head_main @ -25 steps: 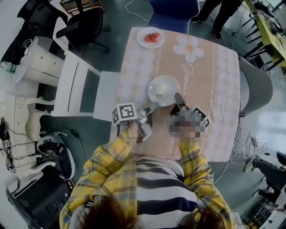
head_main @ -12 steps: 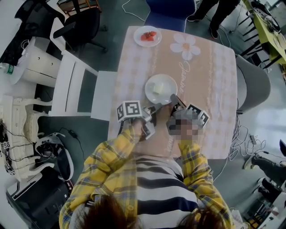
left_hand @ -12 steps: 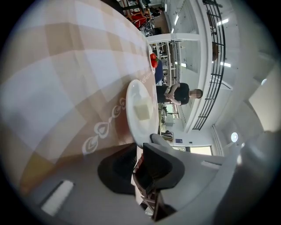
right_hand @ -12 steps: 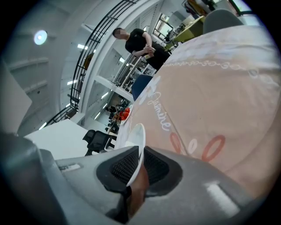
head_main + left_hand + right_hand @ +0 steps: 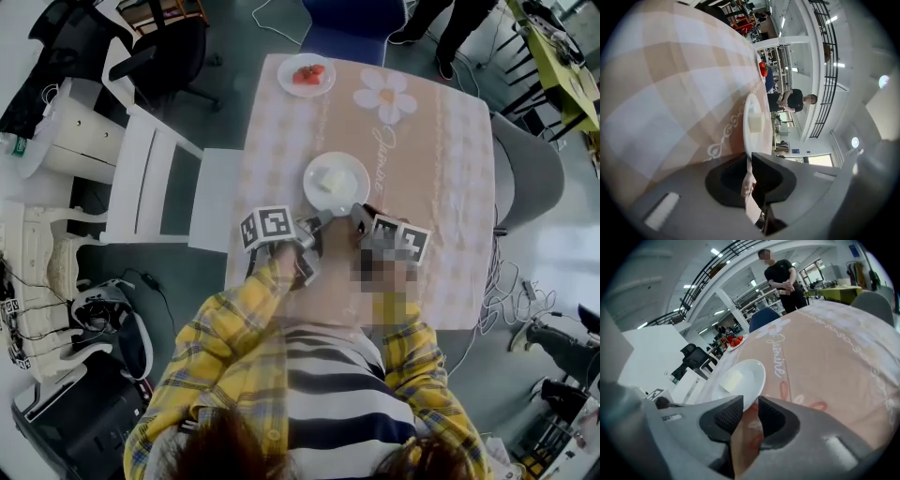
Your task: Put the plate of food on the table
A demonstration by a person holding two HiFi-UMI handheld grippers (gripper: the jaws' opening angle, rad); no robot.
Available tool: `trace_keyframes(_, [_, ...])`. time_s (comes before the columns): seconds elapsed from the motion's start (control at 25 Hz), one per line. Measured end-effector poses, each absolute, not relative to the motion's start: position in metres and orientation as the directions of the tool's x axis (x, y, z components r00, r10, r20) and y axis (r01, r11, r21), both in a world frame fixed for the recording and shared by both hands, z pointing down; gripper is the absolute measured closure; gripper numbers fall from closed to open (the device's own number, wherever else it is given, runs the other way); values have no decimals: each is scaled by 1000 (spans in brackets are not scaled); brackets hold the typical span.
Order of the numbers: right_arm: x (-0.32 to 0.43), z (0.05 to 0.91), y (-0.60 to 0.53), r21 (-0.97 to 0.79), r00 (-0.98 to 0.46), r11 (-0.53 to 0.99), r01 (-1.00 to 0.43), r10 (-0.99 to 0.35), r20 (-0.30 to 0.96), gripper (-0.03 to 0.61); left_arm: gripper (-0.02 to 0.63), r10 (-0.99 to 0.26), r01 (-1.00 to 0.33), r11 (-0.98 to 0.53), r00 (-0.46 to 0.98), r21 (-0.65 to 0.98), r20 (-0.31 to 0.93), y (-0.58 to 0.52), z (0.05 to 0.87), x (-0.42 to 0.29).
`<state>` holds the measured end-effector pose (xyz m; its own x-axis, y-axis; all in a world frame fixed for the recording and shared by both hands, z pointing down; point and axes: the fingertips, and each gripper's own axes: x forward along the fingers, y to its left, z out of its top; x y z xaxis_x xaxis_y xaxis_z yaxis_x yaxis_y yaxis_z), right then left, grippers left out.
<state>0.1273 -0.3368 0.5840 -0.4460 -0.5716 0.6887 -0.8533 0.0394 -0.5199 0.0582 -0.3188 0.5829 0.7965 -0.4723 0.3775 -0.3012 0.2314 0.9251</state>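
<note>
Head view: the plate of food (image 5: 336, 183) lies on the counter (image 5: 427, 155), just beyond both claw tips. Left gripper view: the left claw (image 5: 750, 158) has just been closing and nips the plate's near rim. Right gripper view: the right claw (image 5: 750, 405) stands parted, rim just off its tips; the plate's underside is hidden.

The worktop (image 5: 441, 178) wears a peach cloth with pale checked borders, white script and a white daisy (image 5: 386, 96). Just ahead of the grey, black-padded right gripper (image 5: 358, 213) is a white plate (image 5: 312, 173) bearing a pale cream cube (image 5: 329, 180). Well beyond that gripper, the white far plate (image 5: 289, 82) carries red food (image 5: 311, 75). The sleeves (image 5: 225, 328) are yellow plaid.
</note>
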Motion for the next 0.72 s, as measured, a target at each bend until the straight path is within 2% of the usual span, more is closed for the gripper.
trace_keyframes(0.32, [131, 579, -330, -413, -403, 116, -903, -558, 725, 488, 549, -435, -316, 196, 821, 928, 371, -312, 574, 57])
trace_keyframes(0.48, [130, 578, -323, -405, -399, 123, -906, -565, 722, 496, 614, -433, -346, 147, 820, 927, 374, -307, 570, 55])
trace_keyframes(0.72, [125, 566, -313, -394, -394, 143, -908, -606, 691, 565, 614, -466, -372, 45, 813, 927, 349, -300, 556, 50])
